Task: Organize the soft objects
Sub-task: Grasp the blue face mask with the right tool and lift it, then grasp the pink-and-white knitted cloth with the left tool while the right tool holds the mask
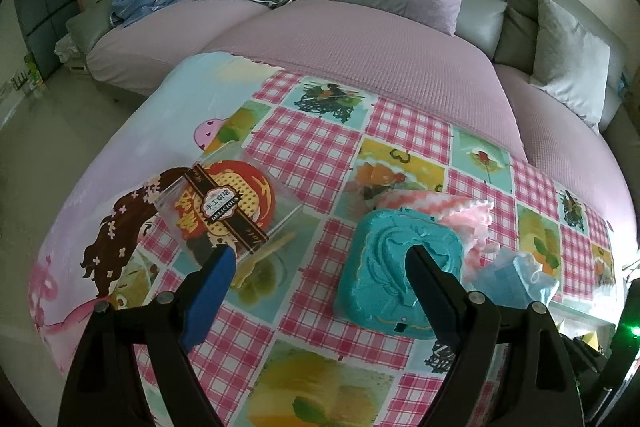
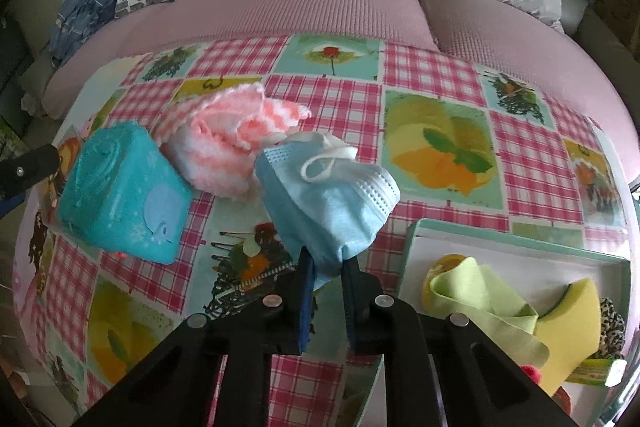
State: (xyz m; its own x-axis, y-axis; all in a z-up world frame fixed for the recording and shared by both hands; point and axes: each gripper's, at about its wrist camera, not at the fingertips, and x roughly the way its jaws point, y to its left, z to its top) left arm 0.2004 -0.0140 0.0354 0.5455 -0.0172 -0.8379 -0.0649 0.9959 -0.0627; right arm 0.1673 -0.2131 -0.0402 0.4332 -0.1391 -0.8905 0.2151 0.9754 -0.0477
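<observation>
The right tool [image 2: 325, 263] is pinched narrow on the lower edge of a blue face mask [image 2: 328, 187], which hangs bunched above the middle of the worktop [image 2: 432, 75]. The left tool [image 1: 320, 267] stands wide with nothing between its fingers, hovering over a teal box [image 1: 394, 267] near the worktop's left side. Just beyond the mask lies a pink-and-white knitted cloth [image 2: 232, 143]. A white tray [image 2: 472, 247] at the near right corner already holds a green band [image 2: 480, 301] and a yellow sponge [image 2: 576, 323]. The step in hand looks like carrying the mask; next it likely needs swinging right over the tray before release.
</observation>
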